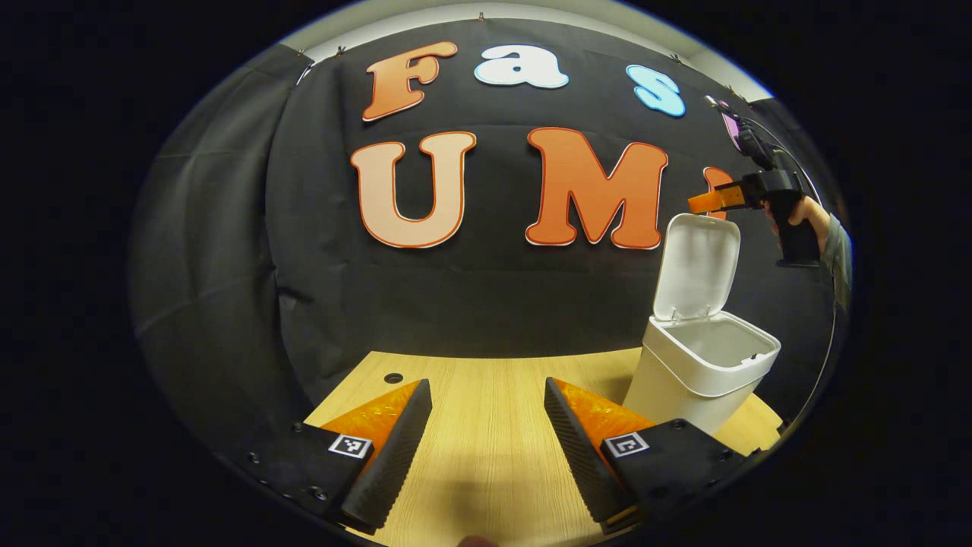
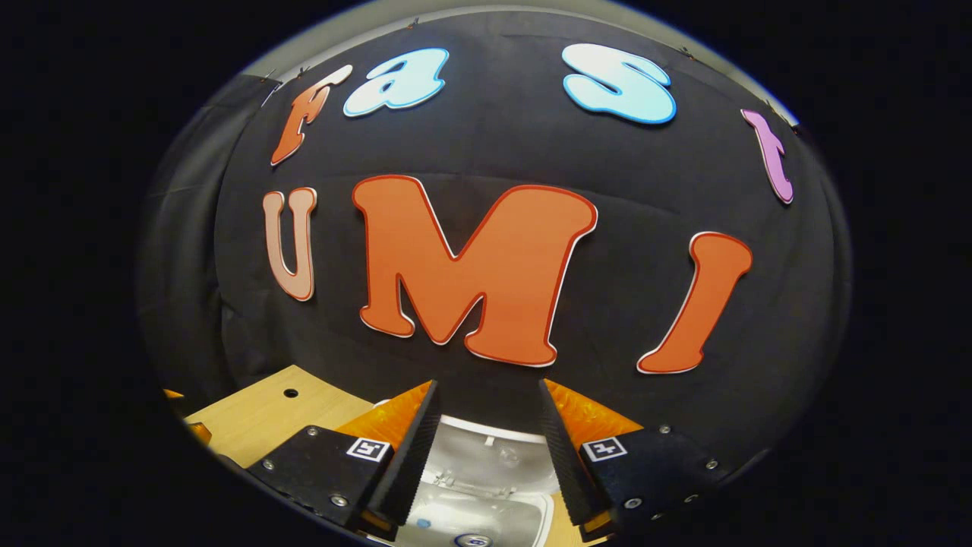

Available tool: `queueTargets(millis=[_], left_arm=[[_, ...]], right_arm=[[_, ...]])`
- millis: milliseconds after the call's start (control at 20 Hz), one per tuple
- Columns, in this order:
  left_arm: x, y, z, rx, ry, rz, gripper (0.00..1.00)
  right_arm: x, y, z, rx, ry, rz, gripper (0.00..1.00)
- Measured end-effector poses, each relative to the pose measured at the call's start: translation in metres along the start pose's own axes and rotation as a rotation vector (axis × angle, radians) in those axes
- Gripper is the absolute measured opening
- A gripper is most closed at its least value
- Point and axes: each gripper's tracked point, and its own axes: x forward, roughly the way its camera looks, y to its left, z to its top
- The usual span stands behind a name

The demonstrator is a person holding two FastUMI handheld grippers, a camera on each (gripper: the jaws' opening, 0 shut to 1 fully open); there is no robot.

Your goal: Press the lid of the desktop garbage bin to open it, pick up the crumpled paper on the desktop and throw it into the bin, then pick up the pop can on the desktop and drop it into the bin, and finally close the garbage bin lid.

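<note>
Left gripper [image 1: 487,395]: at the bottom of the left gripper view, fingers spread wide, nothing between them, bare wood showing through the gap.
Table [image 1: 486,456]: light wood, lower centre of that view, with a small round hole [image 1: 393,377] near its upper left edge.
Bin [image 1: 702,372]: white, at lower right of the left gripper view, standing on the table just right of the left gripper's right finger.
Lid [image 1: 697,266]: raised upright at the back of the bin, the mouth uncovered.
Right gripper [image 2: 486,395]: in the right gripper view, released, fingers apart above the bin's mouth, grasping nothing.
Bin inside [image 2: 486,486]: at bottom centre of the right gripper view, between the fingers; a can top [image 2: 472,541] showed at the very bottom edge. Paper: could not tell.
Far right, left gripper view: the right gripper, held in a hand [image 1: 805,216], its tip just above the lid's top edge.
Wall [image 1: 304,266]: black cloth behind everything.
</note>
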Motion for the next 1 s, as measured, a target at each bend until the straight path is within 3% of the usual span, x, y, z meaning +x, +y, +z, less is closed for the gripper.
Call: queueTargets(millis=[1000], left_arm=[[0.014,-0.047,-0.011,0.08,0.036,-0.153,0.94]], right_arm=[[-0.09,0.024,-0.103,0.078,0.203,0.03,0.77]])
